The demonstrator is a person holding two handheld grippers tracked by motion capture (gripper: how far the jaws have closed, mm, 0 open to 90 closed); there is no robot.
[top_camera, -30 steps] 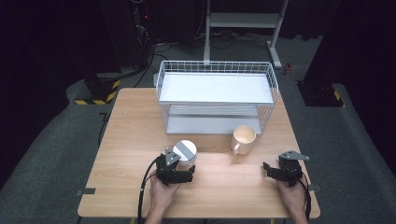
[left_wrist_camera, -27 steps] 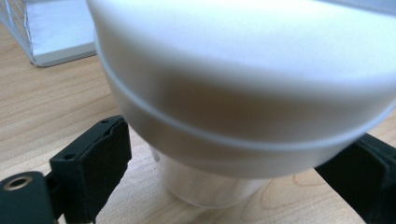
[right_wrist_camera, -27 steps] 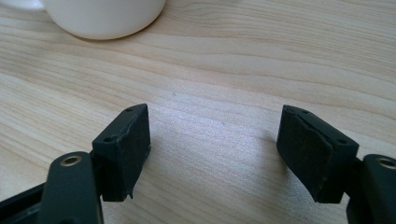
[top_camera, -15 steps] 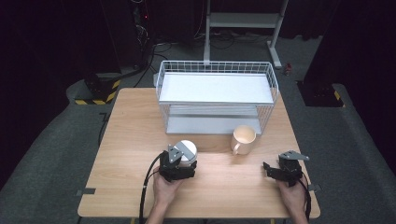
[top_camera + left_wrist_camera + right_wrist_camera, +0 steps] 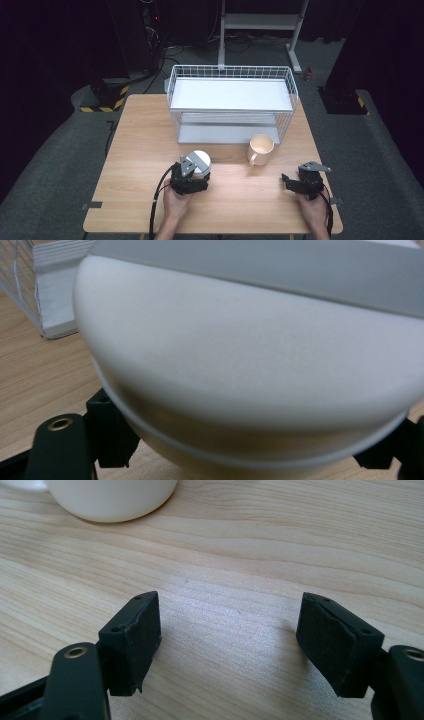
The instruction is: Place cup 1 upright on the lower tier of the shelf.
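While your left gripper [image 5: 196,176] is closing its jaws around the white cup [image 5: 200,162] on the desk [image 5: 140,150], the cup's rounded wall is sitting right between the pads, bulging close in front of the gripper; you cannot tell whether the pads are pressing on it. Your right gripper [image 5: 289,181] is resting low over bare wood, jaws standing about half apart and holding nothing, with the cream mug [image 5: 261,148] ahead of it, beside the wire rack [image 5: 232,102].
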